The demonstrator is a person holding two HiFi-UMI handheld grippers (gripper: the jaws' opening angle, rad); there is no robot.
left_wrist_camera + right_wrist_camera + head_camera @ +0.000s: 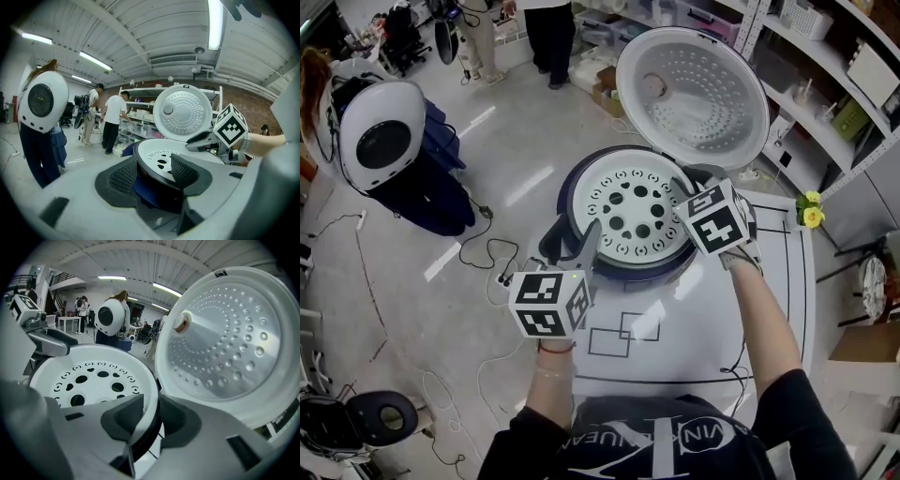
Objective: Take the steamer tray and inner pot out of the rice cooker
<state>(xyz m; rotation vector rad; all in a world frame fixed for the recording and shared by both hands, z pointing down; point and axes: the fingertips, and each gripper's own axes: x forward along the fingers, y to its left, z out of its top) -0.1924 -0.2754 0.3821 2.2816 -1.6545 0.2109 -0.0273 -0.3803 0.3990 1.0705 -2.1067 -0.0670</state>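
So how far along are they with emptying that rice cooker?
Done: the lid stands open. In hand: the left hand-held gripper and right hand-held gripper each straddle the rim of the steamer tray. Remaining: the tray sits in the rice cooker, any inner pot hidden beneath, neither lifted out.

Your left forearm (pixel 551 375) and right forearm (pixel 764 323) both reach forward. Your left gripper (pixel 586 242) points almost level, its tongs straddling the near-left rim of the steamer tray (pixel 623 167); whether they press cannot be told. Your right gripper (pixel 682 187) tilts downward at the right rim, tongs partly apart around it, the outer pad clear.
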